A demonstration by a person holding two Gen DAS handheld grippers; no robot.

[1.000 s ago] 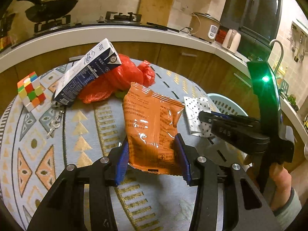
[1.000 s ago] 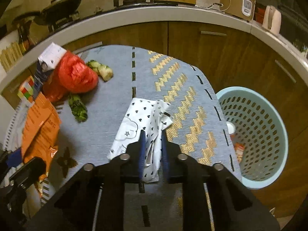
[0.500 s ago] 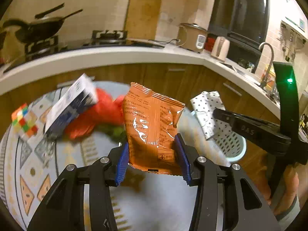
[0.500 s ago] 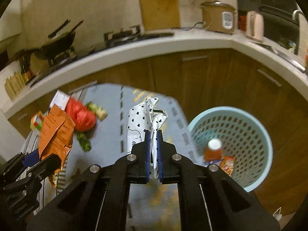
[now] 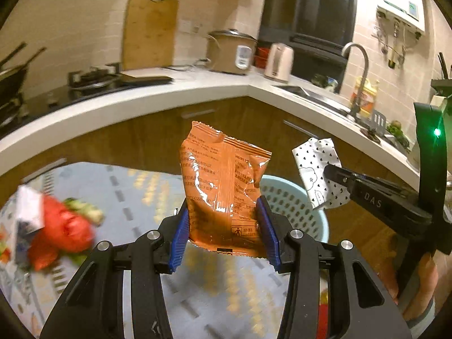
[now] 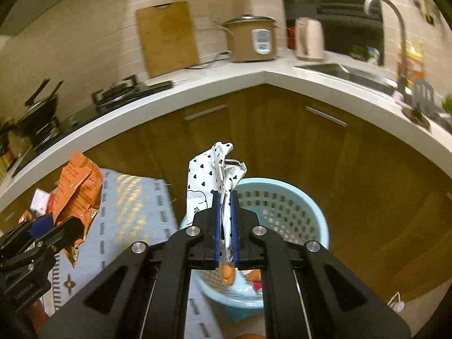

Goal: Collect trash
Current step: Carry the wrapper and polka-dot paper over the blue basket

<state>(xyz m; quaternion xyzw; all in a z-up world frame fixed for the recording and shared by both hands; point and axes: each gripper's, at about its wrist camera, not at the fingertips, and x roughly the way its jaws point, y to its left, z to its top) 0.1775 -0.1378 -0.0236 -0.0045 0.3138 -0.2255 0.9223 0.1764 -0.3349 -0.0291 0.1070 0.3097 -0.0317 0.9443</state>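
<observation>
My left gripper [image 5: 223, 226] is shut on an orange snack bag [image 5: 223, 183], held upright in the air above the table's right end. My right gripper [image 6: 225, 226] is shut on a white wrapper with black hearts [image 6: 210, 169], held above the light blue basket [image 6: 296, 206]. The basket [image 5: 293, 209] shows behind the orange bag in the left wrist view, with some trash inside it. The right gripper [image 5: 336, 175] with the wrapper [image 5: 319, 169] shows at the right of the left wrist view. The orange bag [image 6: 79, 186] shows at the left of the right wrist view.
A red plastic bag [image 5: 62, 231], a milk carton [image 5: 28, 212] and green vegetable scraps [image 5: 84, 209] lie on the patterned tablecloth [image 5: 135, 192] at left. A wooden cabinet front [image 6: 282, 141] and white counter [image 6: 310, 82] curve behind the basket.
Both grippers have risen and swung right, towards the basket, each with its piece of trash. The table items have slid to the left of view.
</observation>
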